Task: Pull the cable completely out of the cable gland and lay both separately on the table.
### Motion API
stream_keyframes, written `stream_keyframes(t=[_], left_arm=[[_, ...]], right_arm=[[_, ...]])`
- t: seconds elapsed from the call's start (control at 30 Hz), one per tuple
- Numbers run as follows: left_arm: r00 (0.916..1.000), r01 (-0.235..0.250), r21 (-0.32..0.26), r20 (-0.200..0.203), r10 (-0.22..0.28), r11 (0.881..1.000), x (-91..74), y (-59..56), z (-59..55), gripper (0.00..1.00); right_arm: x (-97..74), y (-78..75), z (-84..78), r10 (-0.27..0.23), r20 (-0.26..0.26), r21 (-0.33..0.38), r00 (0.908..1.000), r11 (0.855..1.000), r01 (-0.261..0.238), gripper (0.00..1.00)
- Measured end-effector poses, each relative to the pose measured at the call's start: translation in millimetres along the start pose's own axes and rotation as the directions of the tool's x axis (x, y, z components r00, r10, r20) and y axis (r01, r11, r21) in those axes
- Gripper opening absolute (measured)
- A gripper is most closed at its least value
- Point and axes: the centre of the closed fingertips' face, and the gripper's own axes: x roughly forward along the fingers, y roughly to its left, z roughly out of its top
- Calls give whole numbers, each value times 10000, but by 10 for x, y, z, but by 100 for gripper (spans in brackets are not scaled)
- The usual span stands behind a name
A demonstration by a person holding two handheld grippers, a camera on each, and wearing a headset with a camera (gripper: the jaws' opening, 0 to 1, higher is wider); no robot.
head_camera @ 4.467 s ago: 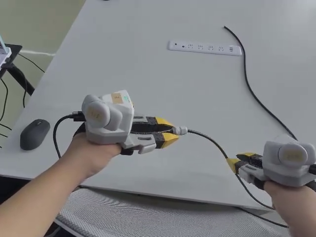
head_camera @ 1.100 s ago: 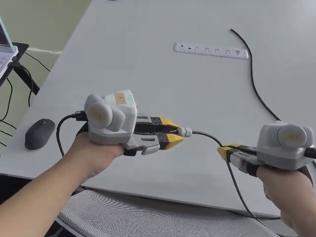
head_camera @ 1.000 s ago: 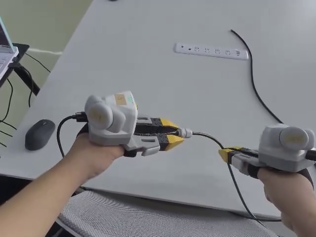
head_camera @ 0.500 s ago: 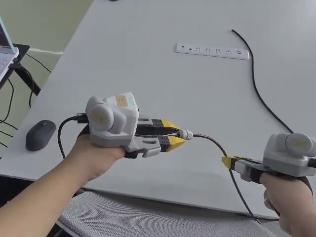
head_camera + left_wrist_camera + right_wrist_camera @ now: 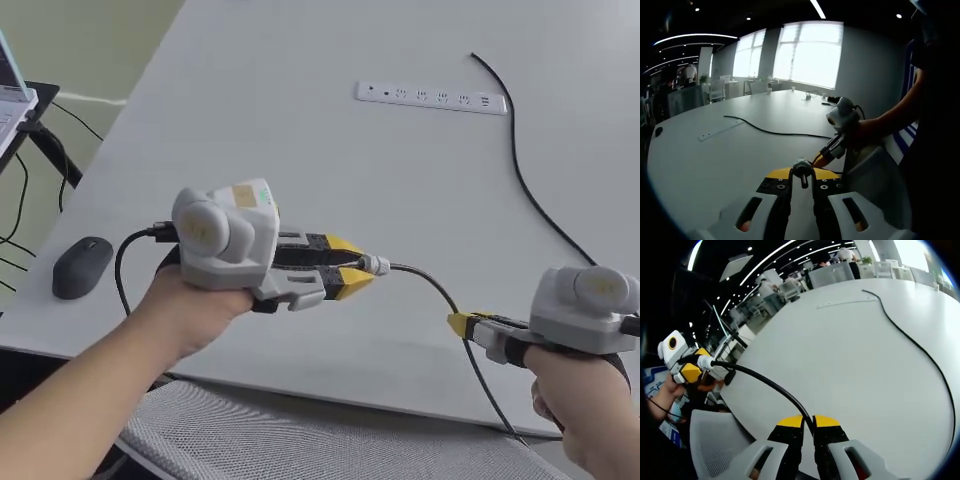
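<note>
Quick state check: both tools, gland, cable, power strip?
left tool: shut on the cable gland, held in the air.
cable gland: clamped at the left tool's tips, cable not yet out.
cable: arcs from the gland to the right tool.
right tool: shut on the cable.
power strip: flat on the table, untouched.

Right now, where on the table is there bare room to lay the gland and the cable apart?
The widest bare patch of table lies between the power strip and the left gripper, bordered on the right by the black cord. The near edge is crowded: right gripper, cable gland, cable, and the mouse at left.
</note>
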Motion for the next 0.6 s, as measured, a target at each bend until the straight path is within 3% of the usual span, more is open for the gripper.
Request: stream_keyframes(t=[0.37,0.6], left_arm=[[9999,-112,-2,2,112,9999,-16,3,27,15],[10000,-77,-22,-9,77,10000,-1,-6,35,15]], right_arm=[[-29,4,7,150,-53,-496,9999,9987,-152,3],[-99,56,35,308,-30,-1029,9995,9942,-310,10]])
